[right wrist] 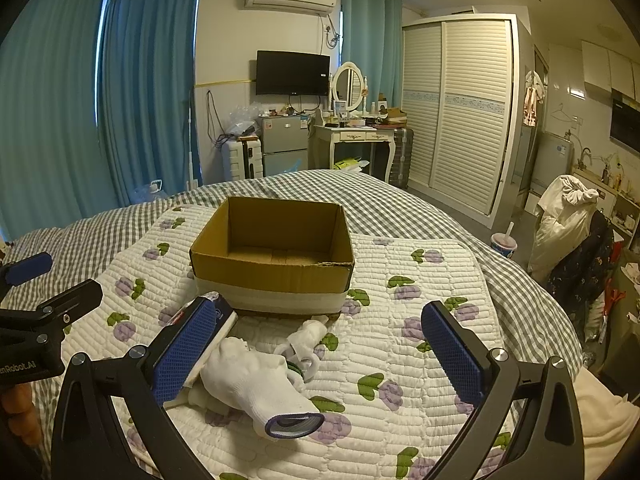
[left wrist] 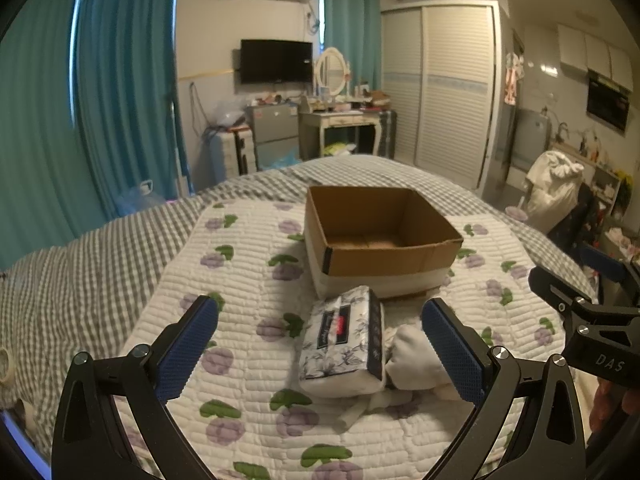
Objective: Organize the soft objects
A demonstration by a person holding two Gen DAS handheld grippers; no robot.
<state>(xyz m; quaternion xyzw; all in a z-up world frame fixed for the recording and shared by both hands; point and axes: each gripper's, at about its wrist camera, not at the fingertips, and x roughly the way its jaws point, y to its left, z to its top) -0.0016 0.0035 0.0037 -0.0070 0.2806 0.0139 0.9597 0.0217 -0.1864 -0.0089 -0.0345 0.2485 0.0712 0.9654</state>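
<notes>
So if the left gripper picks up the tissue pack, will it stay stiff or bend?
The tissue pack looks soft: its plastic wrap bulges and its corners are rounded, so it will probably squash a little. It is likely light for its size. The glossy wrap may be slightly slippery. It lies flat, so rolling seems unlikely.

We cannot read the small print on the floral-wrapped soft tissue pack (left wrist: pixel 343 342); the right view's blue-padded finger (right wrist: pixel 182 354) hides most of it.

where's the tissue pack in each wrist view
Left wrist: the tissue pack lies at lower centre between the open fingers, just in front of the cardboard box.
Right wrist: only its end shows at lower left, behind the near finger.
Shared landmark: the cardboard box.
</notes>
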